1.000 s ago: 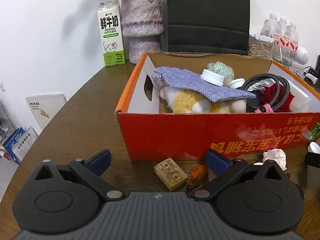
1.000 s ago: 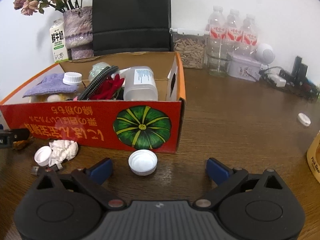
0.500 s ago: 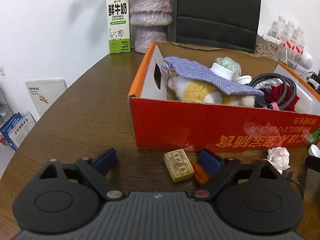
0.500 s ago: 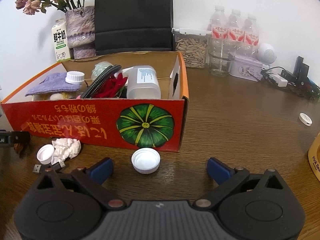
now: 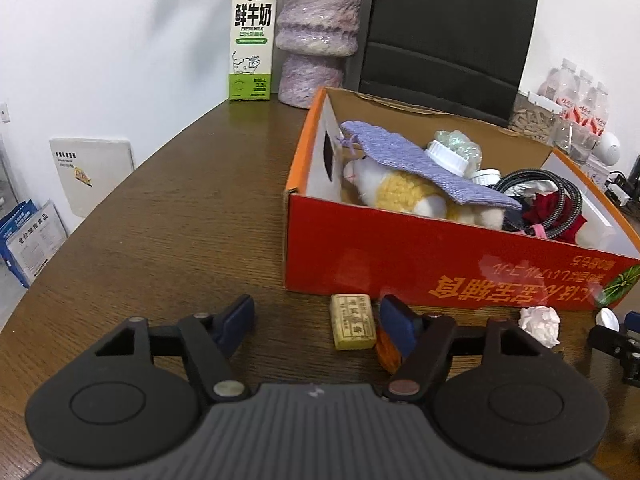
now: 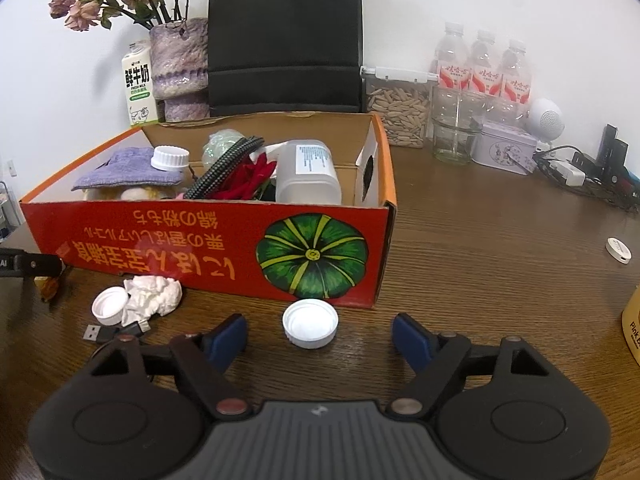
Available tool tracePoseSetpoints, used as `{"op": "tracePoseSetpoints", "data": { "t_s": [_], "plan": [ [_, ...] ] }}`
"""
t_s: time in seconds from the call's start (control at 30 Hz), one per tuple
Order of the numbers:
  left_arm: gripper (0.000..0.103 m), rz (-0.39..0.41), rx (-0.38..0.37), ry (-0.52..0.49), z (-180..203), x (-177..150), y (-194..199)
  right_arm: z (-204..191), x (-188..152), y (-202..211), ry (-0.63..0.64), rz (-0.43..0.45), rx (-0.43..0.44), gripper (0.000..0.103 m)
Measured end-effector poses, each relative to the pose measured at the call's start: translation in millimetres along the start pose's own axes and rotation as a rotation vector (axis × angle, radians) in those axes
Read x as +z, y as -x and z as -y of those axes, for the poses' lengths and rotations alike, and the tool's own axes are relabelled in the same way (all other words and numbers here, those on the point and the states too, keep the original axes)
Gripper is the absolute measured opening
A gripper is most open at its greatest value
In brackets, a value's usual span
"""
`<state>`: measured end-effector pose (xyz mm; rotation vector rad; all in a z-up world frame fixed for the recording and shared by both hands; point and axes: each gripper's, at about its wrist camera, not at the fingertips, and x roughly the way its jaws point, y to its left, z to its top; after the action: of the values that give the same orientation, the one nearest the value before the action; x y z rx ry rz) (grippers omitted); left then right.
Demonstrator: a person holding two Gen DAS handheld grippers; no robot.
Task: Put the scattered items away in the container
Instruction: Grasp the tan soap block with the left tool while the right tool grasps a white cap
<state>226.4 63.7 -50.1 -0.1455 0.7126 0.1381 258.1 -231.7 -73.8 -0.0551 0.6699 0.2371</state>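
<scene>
Lying on the wooden table (image 5: 168, 216) just in front of the red box (image 5: 400, 264): a small tan block (image 5: 352, 322) printed with characters too small to read, with an orange-brown scrap (image 5: 387, 350) right beside it. Closing around the block now: the left gripper (image 5: 316, 318), jaws at middling width and narrowing, block between them, pads not yet pressing. Worth keeping the right-hand pad clear of the scrap, which is sitting partly under it, and squeezing the block's long sides squarely so it is not twisting out.

Sitting in front of the pumpkin picture on the box wall: a white bottle cap (image 6: 310, 323). Closing on it as well: the right gripper (image 6: 320, 338), jaws wide but narrowing, cap between them and untouched. Best taken low across its rim, tips nearly brushing the table, since a shallow cap is likely to pop free.

Waiting further left: crumpled tissue (image 6: 152, 294), a second white cap (image 6: 109, 305) and a USB plug (image 6: 100, 333).

Reading outward: upside-down yellow East Asian lettering on the box front; "FRESH MILK" under large black characters on the milk carton (image 5: 253, 36); red-and-white labels on the water bottles (image 6: 484, 68), too small to read; "Pink B", cut off, on a yellow pack (image 6: 632, 328) at the frame's edge.
</scene>
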Motion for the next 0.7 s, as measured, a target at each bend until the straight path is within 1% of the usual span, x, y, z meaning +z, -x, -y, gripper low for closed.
{"op": "tracePoseSetpoints", "data": {
  "t_s": [0.1, 0.17, 0.23, 0.27, 0.3, 0.37, 0.43, 0.47, 0.53, 0.57, 0.6, 0.63, 0.67, 0.7],
  "plan": [
    [0.069, 0.002, 0.018, -0.021, 2.7, -1.8, -0.5, -0.1, 0.2, 0.2, 0.004, 0.001, 0.004, 0.075],
    [0.068, 0.006, 0.014, -0.013, 1.7, -2.1, 0.0, -0.5, 0.4, 1.0, 0.008, 0.004, 0.009, 0.074],
    [0.064, 0.010, -0.003, 0.016, -2.6, -0.8, 1.2, -0.2, 0.5, 1.5, 0.006, 0.005, 0.010, 0.073],
    [0.060, 0.013, -0.004, 0.028, -4.5, -0.4, 2.0, -0.7, 0.2, 1.8, 0.005, 0.006, 0.008, 0.071],
    [0.059, 0.013, -0.003, 0.027, -4.9, 0.0, 1.9, -0.8, 0.2, 2.1, 0.004, 0.007, 0.009, 0.071],
    [0.059, 0.007, 0.007, 0.005, -2.0, -0.6, 0.5, -1.5, -0.1, 2.1, 0.007, 0.007, 0.011, 0.070],
    [0.059, 0.008, 0.030, -0.039, 4.7, -2.3, -0.3, -1.9, 0.0, 2.2, 0.011, 0.007, 0.015, 0.070],
    [0.059, 0.009, 0.038, -0.052, 6.6, -3.0, -0.6, -2.2, 0.0, 2.4, 0.014, 0.007, 0.017, 0.068],
    [0.056, 0.010, 0.040, -0.062, 7.8, -3.6, -0.4, -2.5, 0.0, 2.7, 0.019, 0.010, 0.026, 0.061],
    [0.049, 0.011, 0.035, -0.062, 7.5, -3.6, 0.1, -3.1, -0.1, 3.3, 0.022, 0.012, 0.030, 0.055],
    [0.040, 0.013, 0.032, -0.062, 7.4, -3.9, 0.8, -3.9, -0.2, 3.9, 0.027, 0.016, 0.035, 0.044],
    [0.035, 0.015, 0.030, -0.066, 7.9, -4.5, 1.5, -5.0, -0.3, 4.6, 0.032, 0.019, 0.041, 0.037],
    [0.026, 0.016, 0.024, -0.070, 8.6, -4.8, 2.2, -5.8, -0.1, 5.4, 0.036, 0.020, 0.046, 0.028],
    [0.022, 0.015, 0.018, -0.074, 9.4, -5.2, 2.7, -6.6, 0.1, 6.3, 0.040, 0.021, 0.050, 0.027]
  ]
}}
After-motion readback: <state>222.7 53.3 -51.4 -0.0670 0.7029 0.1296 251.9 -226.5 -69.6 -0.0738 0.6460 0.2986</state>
